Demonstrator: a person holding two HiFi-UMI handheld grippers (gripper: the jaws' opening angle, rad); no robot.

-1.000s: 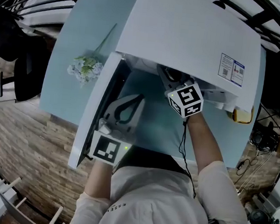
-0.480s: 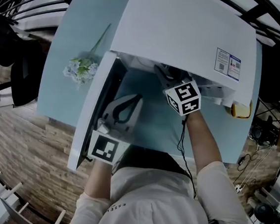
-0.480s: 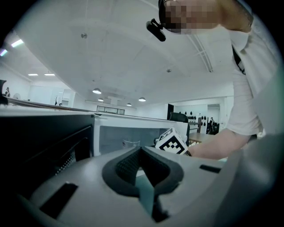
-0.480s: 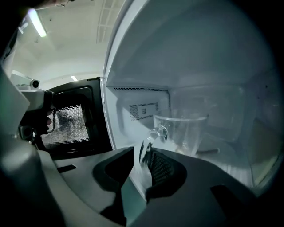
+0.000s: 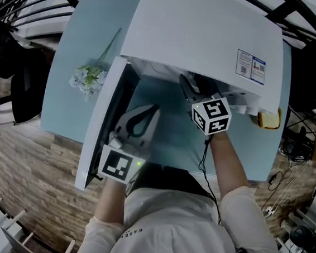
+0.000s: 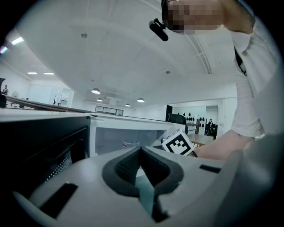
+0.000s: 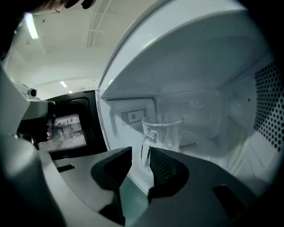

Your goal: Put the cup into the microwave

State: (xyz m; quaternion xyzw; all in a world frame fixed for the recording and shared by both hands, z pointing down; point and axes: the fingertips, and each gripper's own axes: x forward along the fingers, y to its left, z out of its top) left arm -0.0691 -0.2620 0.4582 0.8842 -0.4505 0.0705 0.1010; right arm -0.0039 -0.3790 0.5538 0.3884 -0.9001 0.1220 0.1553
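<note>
A clear glass cup point(image 7: 163, 133) with a handle stands upright on the floor of the white microwave point(image 5: 201, 38), whose door point(image 5: 99, 128) hangs open to the left. My right gripper point(image 7: 141, 153) reaches into the microwave's mouth. Its jaws are opening: the cup's handle shows in the gap just past the fingertips, and the pads do not press on it. In the head view the right gripper point(image 5: 187, 87) lies under the microwave's front edge. My left gripper point(image 5: 151, 111) rests beside the open door with its jaws together and nothing in them; its own view shows the cup point(image 6: 130, 143) faintly.
A bunch of pale artificial flowers point(image 5: 93, 77) lies on the light blue table point(image 5: 77, 41) left of the door. A yellow object point(image 5: 268, 119) sits at the microwave's right corner. The table's near edge runs just in front of the person's body, above a wood floor.
My right gripper has drawn back a little from the microwave's opening, toward the person and to the right. The left gripper has stayed where it was.
</note>
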